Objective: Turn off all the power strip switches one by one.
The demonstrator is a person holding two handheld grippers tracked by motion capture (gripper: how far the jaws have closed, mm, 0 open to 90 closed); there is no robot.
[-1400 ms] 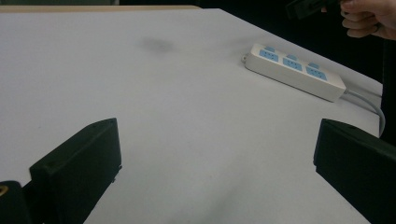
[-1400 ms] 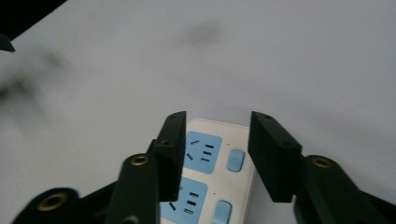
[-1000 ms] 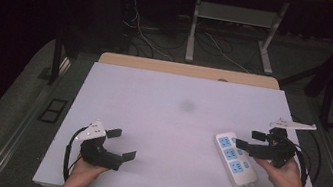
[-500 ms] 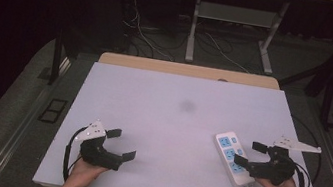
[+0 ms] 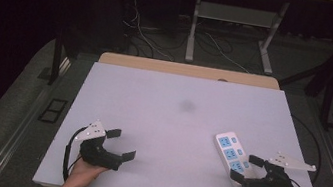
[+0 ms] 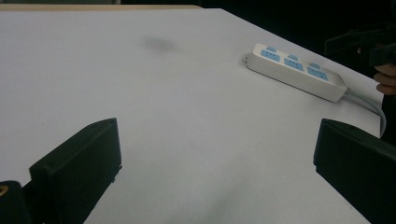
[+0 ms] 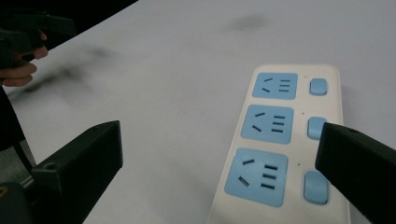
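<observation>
A white power strip (image 5: 230, 153) with three blue sockets and blue switches lies flat at the right of the white table (image 5: 177, 110). My right gripper (image 5: 247, 168) sits low at the strip's near end, open. Its jaws have just been opening and press on nothing. In the right gripper view the power strip (image 7: 280, 140) runs up between the jaws of the right gripper (image 7: 219, 154), and the right jaw hangs over the switches. My left gripper (image 5: 122, 144) rests at the front left, open and empty. From the left gripper (image 6: 217, 163) the strip (image 6: 299, 71) lies far off.
The strip's white cord (image 6: 373, 105) trails off the table's front right edge beside the right hand. A wooden strip (image 5: 188, 70) borders the far edge. Behind it are floor cables (image 5: 143, 34) and a metal desk frame (image 5: 194, 24). A faint grey smudge (image 5: 187, 106) marks the tabletop.
The right hand has come down and back toward the front edge, from raised beside the strip to low at its near end. The left gripper has stayed still.
</observation>
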